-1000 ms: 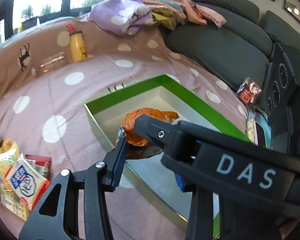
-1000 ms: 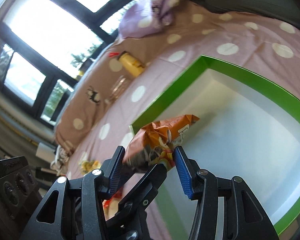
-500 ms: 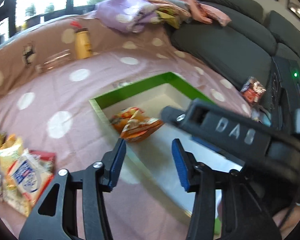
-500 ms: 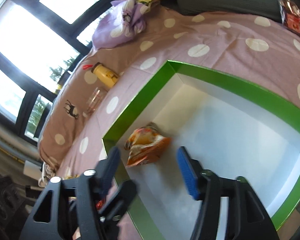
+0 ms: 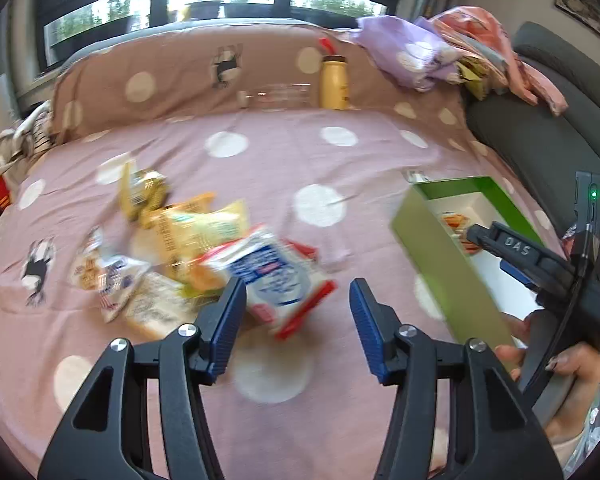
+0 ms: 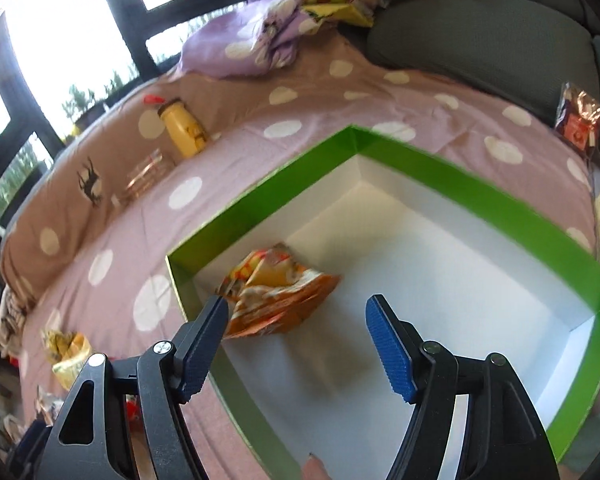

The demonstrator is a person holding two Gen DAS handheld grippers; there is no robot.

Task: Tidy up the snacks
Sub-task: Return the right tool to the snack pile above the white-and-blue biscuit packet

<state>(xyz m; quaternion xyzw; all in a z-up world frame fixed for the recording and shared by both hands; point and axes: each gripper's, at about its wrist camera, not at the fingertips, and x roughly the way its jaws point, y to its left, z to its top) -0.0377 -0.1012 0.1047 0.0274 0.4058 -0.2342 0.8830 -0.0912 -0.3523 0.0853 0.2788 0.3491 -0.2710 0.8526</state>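
An orange snack bag (image 6: 278,294) lies in the near left corner of the green box (image 6: 440,164), whose inside is white. My right gripper (image 6: 296,346) is open and empty just above and in front of the bag. In the left wrist view the box (image 5: 440,252) stands at the right. My left gripper (image 5: 296,326) is open and empty over the pink dotted cover, just short of a white, blue and red snack packet (image 5: 278,280). Several yellow and white packets (image 5: 188,224) lie in a pile to its left.
A yellow bottle (image 5: 334,82) and a clear glass (image 5: 284,94) lie at the back of the cover. Crumpled clothes (image 5: 432,52) sit on the grey sofa (image 5: 540,132) at the right. A red packet (image 6: 578,118) lies by the sofa.
My right gripper let the orange bag go into the box and opened wide. My left gripper swung left, away from the box, toward the pile of packets.
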